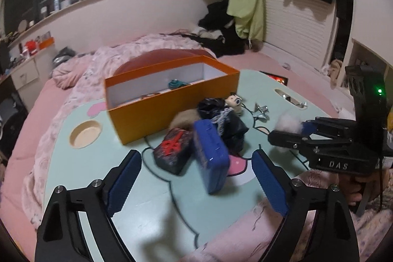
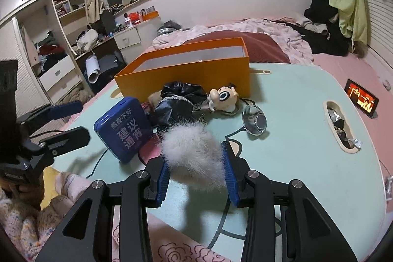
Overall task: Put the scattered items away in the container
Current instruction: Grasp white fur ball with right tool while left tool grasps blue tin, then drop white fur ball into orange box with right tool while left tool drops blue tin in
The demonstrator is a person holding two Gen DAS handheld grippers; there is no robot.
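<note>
Seen only from the right wrist: right gripper (image 2: pixel 196 171) clenched on the white fur ball (image 2: pixel 194 154), printed face of the blue tin (image 2: pixel 124 128) at 10 o'clock of it. Seen only from the left wrist: left gripper (image 1: pixel 196 183) released and empty, small items inside the orange box (image 1: pixel 172 100) at 12 o'clock, black mahjong-tile block (image 1: pixel 173 152) touching the tin on the mint table (image 1: pixel 152 200).

Black grippers, blue ribbed fingers (image 1: pixel 125 182)
</note>
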